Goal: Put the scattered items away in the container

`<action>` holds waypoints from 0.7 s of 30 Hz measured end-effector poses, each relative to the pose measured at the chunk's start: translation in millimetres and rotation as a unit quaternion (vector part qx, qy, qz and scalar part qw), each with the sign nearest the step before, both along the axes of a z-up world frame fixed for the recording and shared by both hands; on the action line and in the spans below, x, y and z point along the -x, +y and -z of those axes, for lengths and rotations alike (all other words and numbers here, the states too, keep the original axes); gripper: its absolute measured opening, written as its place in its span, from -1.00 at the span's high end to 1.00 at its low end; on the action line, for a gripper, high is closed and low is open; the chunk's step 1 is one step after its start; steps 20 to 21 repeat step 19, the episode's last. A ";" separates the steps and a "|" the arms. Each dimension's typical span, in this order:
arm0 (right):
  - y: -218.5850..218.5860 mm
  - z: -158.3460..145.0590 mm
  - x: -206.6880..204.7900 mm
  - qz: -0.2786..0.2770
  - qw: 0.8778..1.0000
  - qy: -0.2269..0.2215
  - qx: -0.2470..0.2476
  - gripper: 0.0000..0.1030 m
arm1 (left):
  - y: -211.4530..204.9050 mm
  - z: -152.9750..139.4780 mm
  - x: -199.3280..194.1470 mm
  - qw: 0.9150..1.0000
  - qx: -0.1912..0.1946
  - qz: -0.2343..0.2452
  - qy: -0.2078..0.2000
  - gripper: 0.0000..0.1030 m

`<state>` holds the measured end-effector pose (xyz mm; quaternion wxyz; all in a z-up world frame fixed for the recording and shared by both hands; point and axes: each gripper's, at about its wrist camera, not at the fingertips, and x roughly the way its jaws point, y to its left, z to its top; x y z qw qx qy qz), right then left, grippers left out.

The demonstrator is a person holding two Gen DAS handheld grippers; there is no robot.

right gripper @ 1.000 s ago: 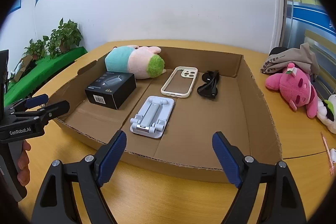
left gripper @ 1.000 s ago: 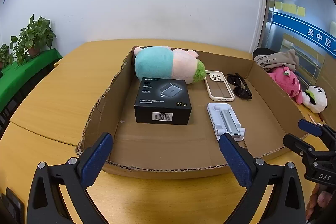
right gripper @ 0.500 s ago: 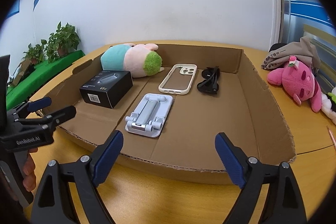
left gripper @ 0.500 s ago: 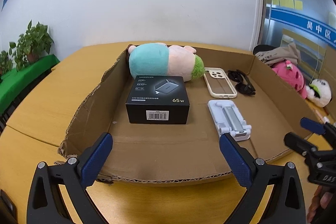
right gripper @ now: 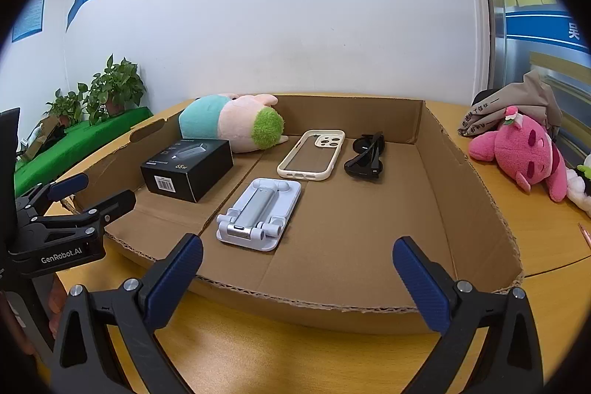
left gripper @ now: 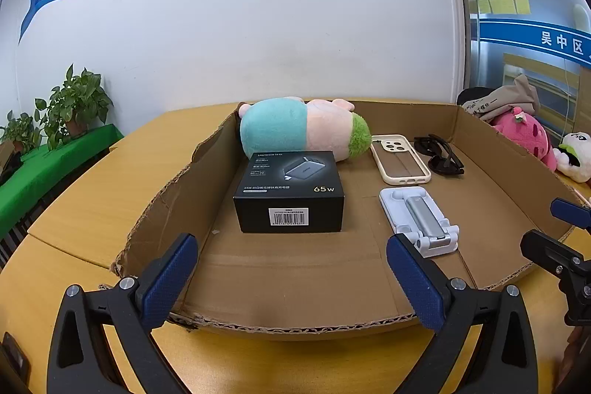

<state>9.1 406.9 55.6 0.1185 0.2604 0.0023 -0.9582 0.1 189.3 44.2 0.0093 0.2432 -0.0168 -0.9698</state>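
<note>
A shallow cardboard box (left gripper: 173, 187) (right gripper: 469, 180) lies on the wooden table. In it are a teal, pink and green plush (left gripper: 299, 132) (right gripper: 232, 124), a black charger box (left gripper: 291, 194) (right gripper: 188, 167), a cream phone case (left gripper: 399, 159) (right gripper: 312, 154), black sunglasses (left gripper: 439, 159) (right gripper: 365, 159) and a white folding phone stand (left gripper: 421, 216) (right gripper: 258, 213). My left gripper (left gripper: 291, 277) is open and empty at the box's near edge. My right gripper (right gripper: 297, 274) is open and empty at the same edge, further right.
A pink plush (right gripper: 524, 150) (left gripper: 524, 135), a white panda plush (left gripper: 576, 157) and a beige cloth (right gripper: 517, 106) lie on the table right of the box. Potted plants (left gripper: 74, 102) stand on a green shelf at the left. A white wall is behind.
Both grippers have lowered and tilted up slightly, so the box appears flatter and more of the wall shows. Both stay open and empty. The items in the box have not moved.
</note>
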 end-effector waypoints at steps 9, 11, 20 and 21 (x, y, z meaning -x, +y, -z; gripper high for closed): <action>1.8 -0.2 -3.5 -0.004 1.000 0.004 0.007 -0.98 | 0.1 0.1 -0.4 1.000 0.000 -0.001 0.000 -1.00; 1.8 -0.2 -3.8 -0.004 1.000 0.004 0.007 -0.98 | 0.2 0.2 -0.7 1.000 0.000 -0.001 0.000 -1.00; 1.9 -0.2 -3.8 -0.003 1.000 0.004 0.007 -0.98 | 0.3 0.3 0.5 1.000 0.001 -0.001 0.000 -1.00; 1.9 -0.2 -3.8 -0.003 1.000 0.004 0.007 -0.98 | 0.3 0.3 0.5 1.000 0.001 -0.001 0.000 -1.00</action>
